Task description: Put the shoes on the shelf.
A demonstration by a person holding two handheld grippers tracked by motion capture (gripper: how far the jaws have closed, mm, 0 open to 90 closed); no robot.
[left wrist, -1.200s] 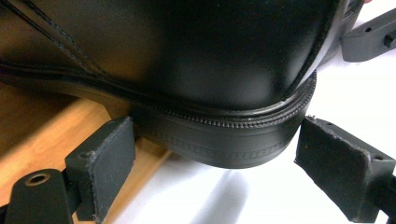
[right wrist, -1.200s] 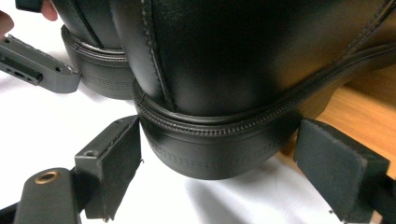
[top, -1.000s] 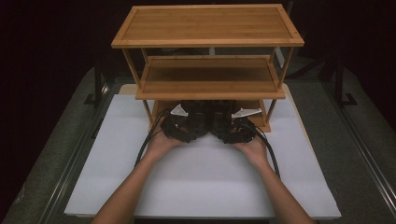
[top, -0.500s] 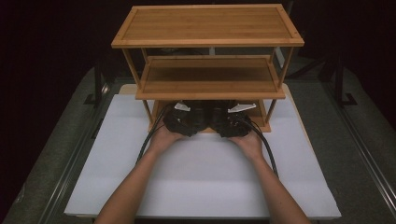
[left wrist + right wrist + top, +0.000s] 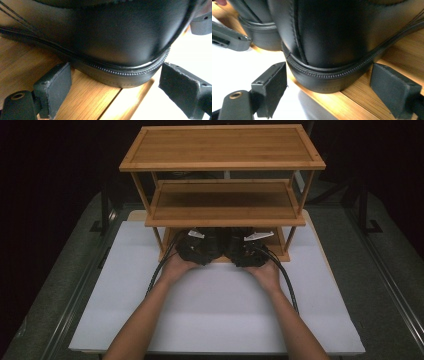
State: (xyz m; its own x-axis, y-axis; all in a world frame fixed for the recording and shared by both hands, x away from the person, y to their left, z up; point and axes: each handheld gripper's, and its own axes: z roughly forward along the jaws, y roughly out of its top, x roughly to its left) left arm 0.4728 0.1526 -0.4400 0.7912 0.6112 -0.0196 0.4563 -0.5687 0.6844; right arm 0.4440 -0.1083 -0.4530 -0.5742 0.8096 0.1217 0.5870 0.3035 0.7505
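A pair of black leather shoes stands on the bottom shelf point(image 5: 281, 254) of a three-tier bamboo rack point(image 5: 222, 147). In the left gripper view, one shoe's heel point(image 5: 120, 45) sits between the jaws of my left gripper point(image 5: 117, 86), whose pads point(image 5: 53, 90) stand clear of the sole on both sides. The right gripper point(image 5: 327, 85) straddles the other shoe's heel point(image 5: 324, 42) the same way, with gaps beside its pads point(image 5: 394, 93). From above, the left gripper point(image 5: 197, 247) and right gripper point(image 5: 248, 250) sit side by side at the shelf's front edge, and the middle shelf hides the shoes.
The rack stands at the far side of a white board point(image 5: 210, 315) on a grey table point(image 5: 380, 270). The middle shelf point(image 5: 225, 202) hangs low over both grippers. Rack posts point(image 5: 292, 232) flank the shoes. Cables point(image 5: 287, 285) trail back along the person's forearms.
Both hands have pushed the grippers a little forward, farther under the middle shelf toward the shoes. The jaws stay equally wide.
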